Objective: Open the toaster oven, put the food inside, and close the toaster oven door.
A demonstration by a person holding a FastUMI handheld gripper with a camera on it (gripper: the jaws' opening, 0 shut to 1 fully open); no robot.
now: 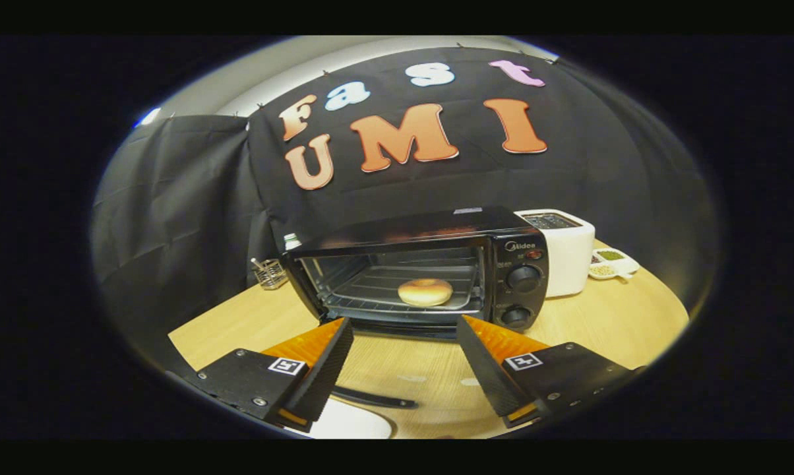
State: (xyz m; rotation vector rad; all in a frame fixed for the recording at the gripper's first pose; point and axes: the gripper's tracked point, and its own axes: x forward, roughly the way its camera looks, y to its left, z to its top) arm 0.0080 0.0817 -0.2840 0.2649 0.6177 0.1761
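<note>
While the gripper (pixel 403 359) hovers wide open and empty above the wooden bench (pixel 608 323), a round bun (pixel 425 291) rests on the rack inside the black toaster oven (pixel 417 270) just ahead.

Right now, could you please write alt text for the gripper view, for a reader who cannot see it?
A black toaster oven stands on a wooden table, a round bun on its rack. The hand-held gripper is open just ahead of it, holding nothing. A white appliance stands beside the oven.
</note>
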